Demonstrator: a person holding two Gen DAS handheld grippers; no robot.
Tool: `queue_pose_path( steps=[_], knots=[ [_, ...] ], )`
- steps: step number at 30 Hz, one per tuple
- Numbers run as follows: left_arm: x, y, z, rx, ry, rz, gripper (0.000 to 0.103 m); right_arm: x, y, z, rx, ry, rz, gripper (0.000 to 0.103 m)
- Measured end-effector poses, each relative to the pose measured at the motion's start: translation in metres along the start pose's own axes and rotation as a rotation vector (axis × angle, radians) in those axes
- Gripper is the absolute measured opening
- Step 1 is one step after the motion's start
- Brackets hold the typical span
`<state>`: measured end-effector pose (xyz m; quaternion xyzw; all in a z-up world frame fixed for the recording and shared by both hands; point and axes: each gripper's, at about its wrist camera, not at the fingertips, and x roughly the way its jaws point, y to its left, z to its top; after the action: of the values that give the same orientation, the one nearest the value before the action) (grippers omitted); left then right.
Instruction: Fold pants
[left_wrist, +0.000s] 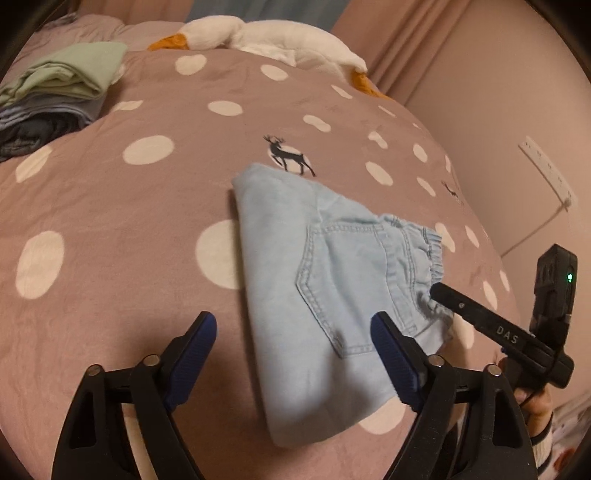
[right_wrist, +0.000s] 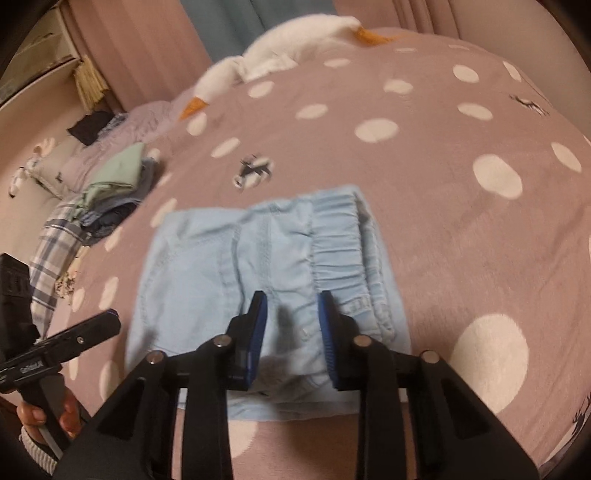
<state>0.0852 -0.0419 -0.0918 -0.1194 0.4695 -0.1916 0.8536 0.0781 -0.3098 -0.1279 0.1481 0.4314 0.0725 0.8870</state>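
Observation:
Light blue pants (left_wrist: 332, 280) lie folded into a compact stack on the pink dotted bedspread (left_wrist: 110, 221), back pocket and elastic waistband up. My left gripper (left_wrist: 293, 323) is open above the bedspread at the pants' near left edge, holding nothing. My right gripper shows in the left wrist view (left_wrist: 439, 290) at the waistband. In the right wrist view the pants (right_wrist: 221, 280) lie just below my right gripper (right_wrist: 291, 299), which is open over the waistband with no cloth between its pads. The left gripper's finger (right_wrist: 92, 328) shows at the left.
A pile of folded clothes (left_wrist: 62, 88) with a green piece on top sits at the far left of the bed, also seen in the right wrist view (right_wrist: 114, 184). A white plush goose (left_wrist: 266, 37) lies at the head. A wall (left_wrist: 498, 129) with a socket borders the right side.

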Motion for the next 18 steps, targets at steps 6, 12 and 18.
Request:
queue_pose_path(
  steps=[6, 12, 18],
  knots=[
    [0.021, -0.002, -0.008, 0.024, 0.067, 0.020, 0.077, 0.001, -0.004, -0.003, 0.016, 0.016, 0.002, 0.018],
    [0.034, 0.009, -0.017, -0.008, 0.123, 0.006, 0.074, 0.002, -0.004, -0.006, 0.018, 0.015, 0.003, 0.018],
    [0.027, 0.009, -0.017, -0.004, 0.114, 0.010, 0.074, -0.011, 0.016, -0.007, -0.052, -0.034, -0.004, 0.026]
  ],
)
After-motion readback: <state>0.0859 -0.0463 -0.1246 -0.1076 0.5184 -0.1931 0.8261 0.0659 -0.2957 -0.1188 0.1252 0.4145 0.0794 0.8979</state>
